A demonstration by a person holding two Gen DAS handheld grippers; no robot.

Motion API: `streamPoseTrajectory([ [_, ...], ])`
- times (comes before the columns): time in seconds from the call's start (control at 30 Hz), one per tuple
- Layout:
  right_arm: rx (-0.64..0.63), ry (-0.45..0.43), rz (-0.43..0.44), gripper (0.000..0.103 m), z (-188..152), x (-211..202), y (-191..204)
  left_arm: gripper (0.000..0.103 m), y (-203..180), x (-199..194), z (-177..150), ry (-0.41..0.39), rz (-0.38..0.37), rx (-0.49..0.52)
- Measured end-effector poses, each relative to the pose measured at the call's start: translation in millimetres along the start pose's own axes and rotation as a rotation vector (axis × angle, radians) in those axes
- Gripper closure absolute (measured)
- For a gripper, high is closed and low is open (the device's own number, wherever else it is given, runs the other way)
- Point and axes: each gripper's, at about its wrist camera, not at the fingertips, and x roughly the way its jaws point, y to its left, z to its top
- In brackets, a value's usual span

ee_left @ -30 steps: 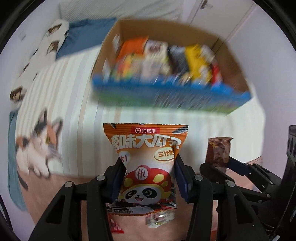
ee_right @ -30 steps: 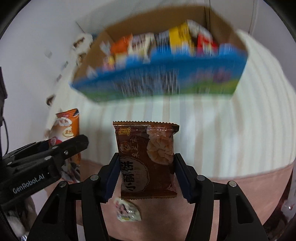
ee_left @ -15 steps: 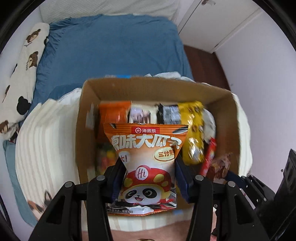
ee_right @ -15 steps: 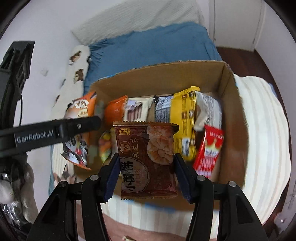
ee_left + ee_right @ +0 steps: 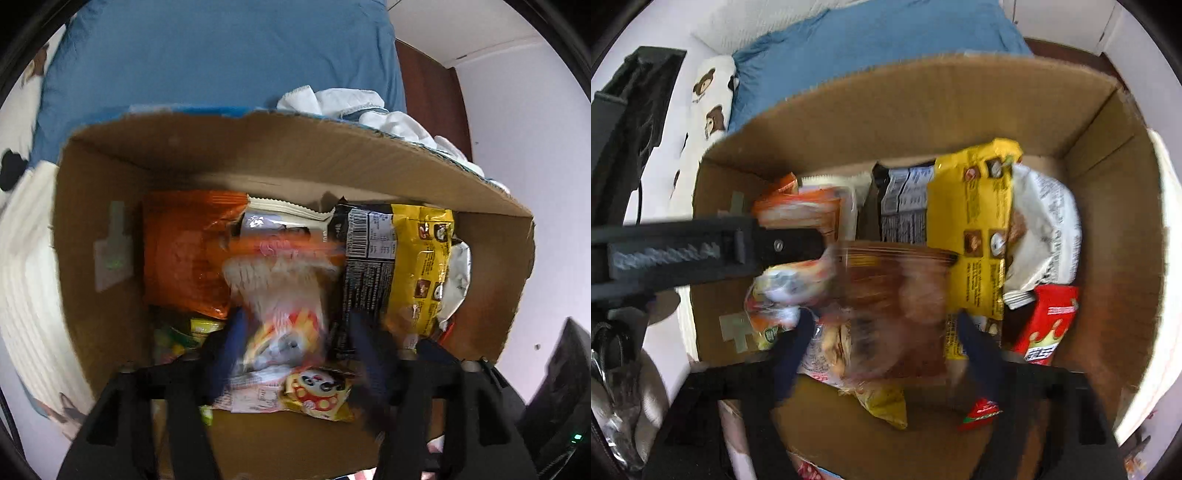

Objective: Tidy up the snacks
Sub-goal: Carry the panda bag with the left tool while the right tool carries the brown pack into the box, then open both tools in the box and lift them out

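Both claws reach down into the open cardboard box (image 5: 303, 155), which sits on a bed with a blue blanket (image 5: 221, 55) beyond its far wall. The left claw (image 5: 295, 339) has its jaws spread with the orange panda snack bag (image 5: 284, 295) between them; the bag is smeared by motion blur, so I cannot tell whether the blue pads touch it or stand just clear of its sides. The bag hangs over the middle of the box, in front of the orange packet (image 5: 184, 254) standing against the box's left side and beside the black-and-yellow bag (image 5: 399, 258) toward the box's right side. The right claw (image 5: 882, 332) likewise has its jaws apart around the brown pastry packet (image 5: 897, 306) (also badly blurred), and contact with the pads cannot be made out. That packet lies over the box's middle, just in front of the black-and-yellow bag (image 5: 971, 221), with a red packet (image 5: 1049, 321) and a white crinkled bag (image 5: 1049, 229) nearer the box's right wall (image 5: 1126, 258). In the right wrist view the left claw's black finger (image 5: 713, 251) crosses in from the box's left side, the orange panda bag (image 5: 798, 236) at its tip. A bear-print pillow (image 5: 709, 99) lies past the box's far left corner.
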Motion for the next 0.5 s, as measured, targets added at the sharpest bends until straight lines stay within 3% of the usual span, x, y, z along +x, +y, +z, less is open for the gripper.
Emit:
streamPoseTrajectory([
  [0.03,-0.001,0.002,-0.003,0.006,0,1,-1,0.021,2,-1,0,-0.017,0.004,-0.004],
  [0.07,-0.015,-0.002,-0.018,0.006,0,2,0,0.017,2,-3,1,-0.025,0.005,-0.007],
  [0.2,-0.019,-0.020,-0.037,0.006,-2,1,-4,0.015,6,-7,0,-0.050,0.002,-0.025],
  [0.27,-0.021,-0.025,-0.044,0.006,-3,0,-6,0.007,6,-11,-3,-0.065,0.006,-0.023],
  [0.5,-0.019,-0.072,-0.093,0.006,-15,-13,-16,0.007,2,-29,-26,-0.144,0.074,0.017],
])
